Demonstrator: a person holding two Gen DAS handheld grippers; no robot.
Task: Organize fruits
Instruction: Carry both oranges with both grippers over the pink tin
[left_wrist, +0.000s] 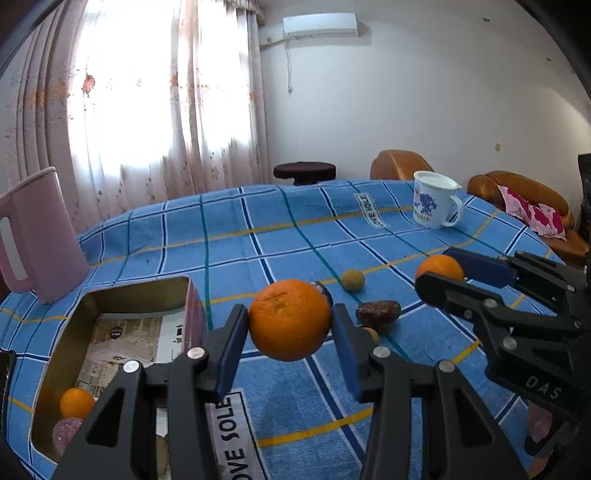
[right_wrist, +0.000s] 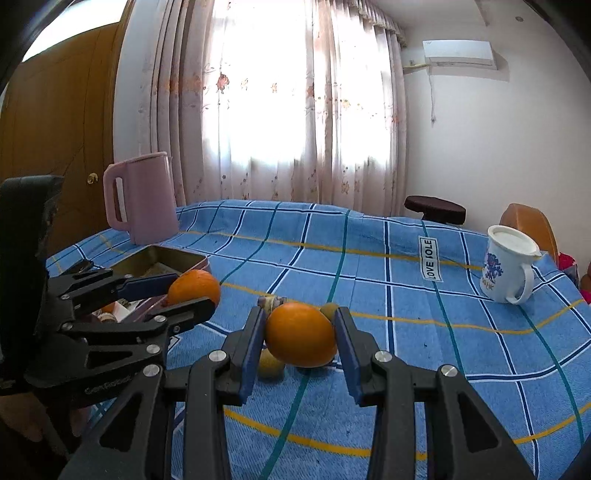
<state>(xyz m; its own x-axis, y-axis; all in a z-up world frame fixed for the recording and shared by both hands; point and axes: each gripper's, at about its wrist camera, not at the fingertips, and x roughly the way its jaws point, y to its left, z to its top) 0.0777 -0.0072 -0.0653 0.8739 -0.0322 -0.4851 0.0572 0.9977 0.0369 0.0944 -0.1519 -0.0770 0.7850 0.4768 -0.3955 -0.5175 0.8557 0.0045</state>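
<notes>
i see left gripper (left_wrist: 290, 325) clamped on an orange (left_wrist: 289, 319), right gripper (right_wrist: 300, 334) clamped on another orange (right_wrist: 300, 339), both above the cloth (left_wrist: 295, 240).

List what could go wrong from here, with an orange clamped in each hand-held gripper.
1. The left hand-held gripper pinches its orange only at the sides, so the round fruit may slip out short of the metal tin.
2. The right hand-held gripper and its orange sit close beside the left; they may collide.
3. A dropped orange could knock the loose small fruits across the cloth.
</notes>
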